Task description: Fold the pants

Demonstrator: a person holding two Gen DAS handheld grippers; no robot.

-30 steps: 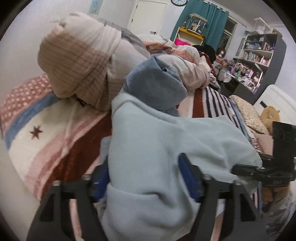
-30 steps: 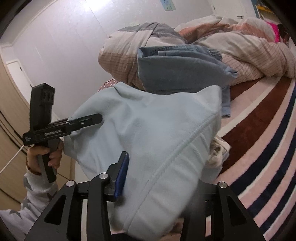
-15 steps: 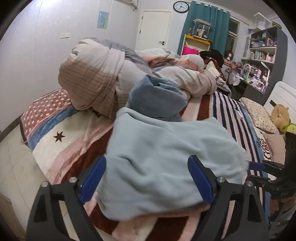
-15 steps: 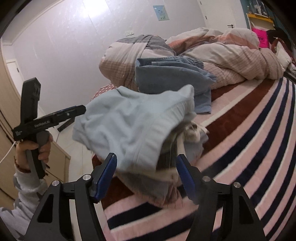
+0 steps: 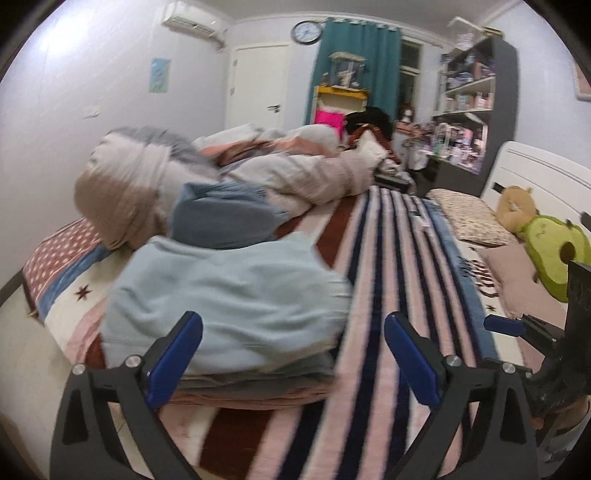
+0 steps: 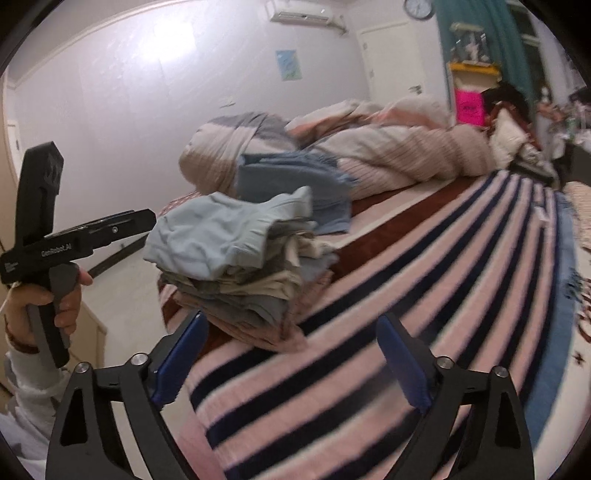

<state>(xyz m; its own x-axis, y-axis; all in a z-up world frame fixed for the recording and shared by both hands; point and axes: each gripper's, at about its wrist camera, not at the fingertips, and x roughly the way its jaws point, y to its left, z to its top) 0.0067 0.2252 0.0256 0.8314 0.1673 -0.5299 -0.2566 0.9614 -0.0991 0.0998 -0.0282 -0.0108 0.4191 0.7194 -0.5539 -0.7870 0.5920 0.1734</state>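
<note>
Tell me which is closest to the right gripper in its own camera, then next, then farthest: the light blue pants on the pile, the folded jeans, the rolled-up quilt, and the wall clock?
From the right gripper:
1. Light blue pants, atop the folded pile, front left.
2. Folded jeans, just behind the pile.
3. Rolled-up quilt, across the bed's far side.
4. Wall clock, high on the far wall, upper right.
</note>
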